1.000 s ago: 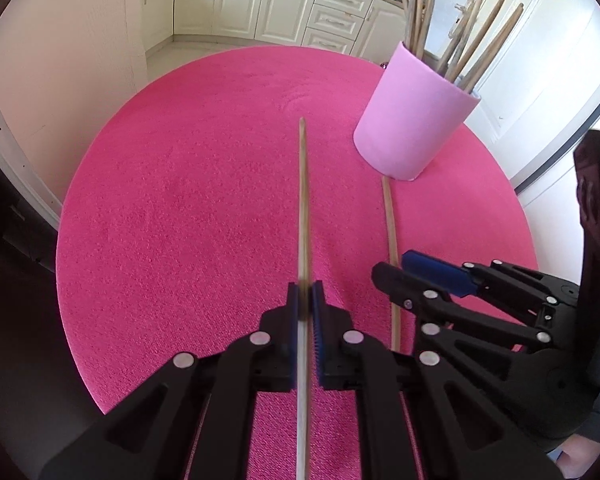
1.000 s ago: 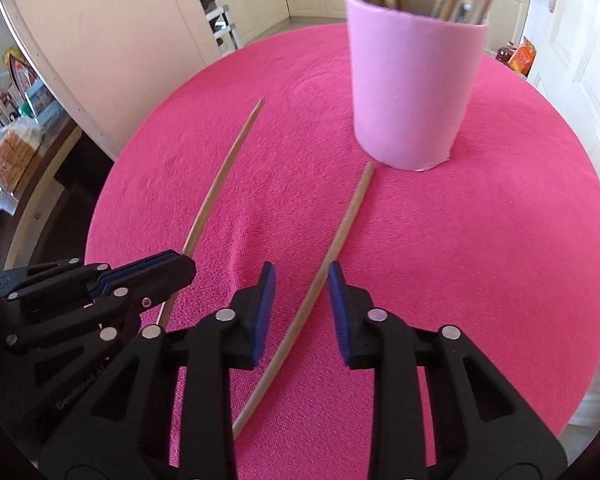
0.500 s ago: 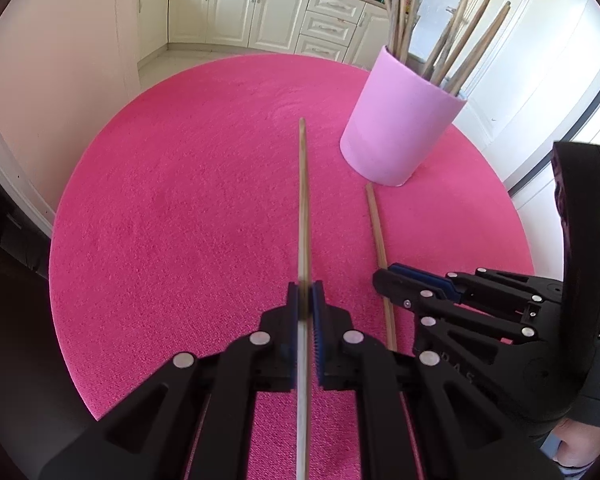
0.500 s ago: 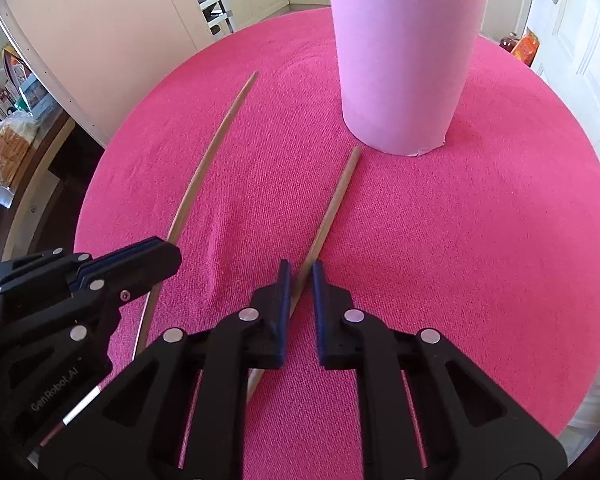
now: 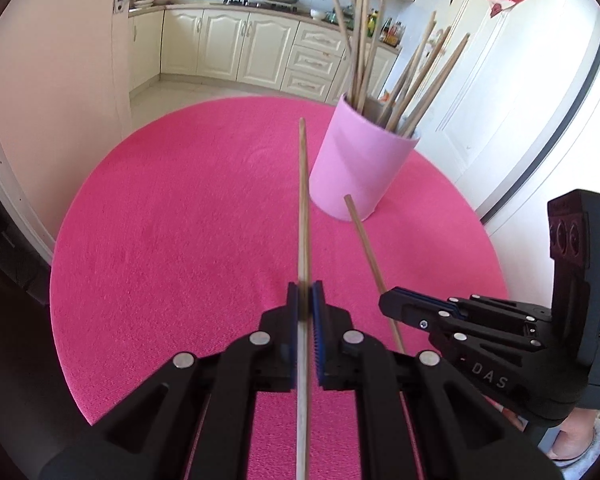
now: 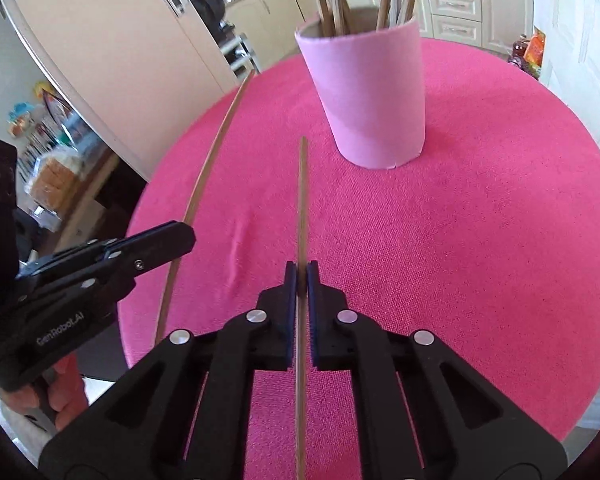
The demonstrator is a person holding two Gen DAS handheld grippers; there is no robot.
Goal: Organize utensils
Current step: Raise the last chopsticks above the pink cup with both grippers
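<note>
The left tongs (image 5: 305, 296) are clamped on one long chopstick (image 5: 303, 200), the right tongs (image 6: 299, 276) on another chopstick (image 6: 301, 200). Both sticks point toward the pink cup (image 6: 370, 92) of chopsticks on the pink bench (image 6: 480, 240).

Cream kitchen cabinets (image 5: 260, 52), white door (image 5: 512, 92), bright daylight

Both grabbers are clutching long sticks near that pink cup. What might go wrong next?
Each gripper, left and right, pinches its chopstick far from the tip, so a tip may swing and miss. The pink cup is already crowded with sticks; a push could tip it. The two chopsticks might also cross.
</note>
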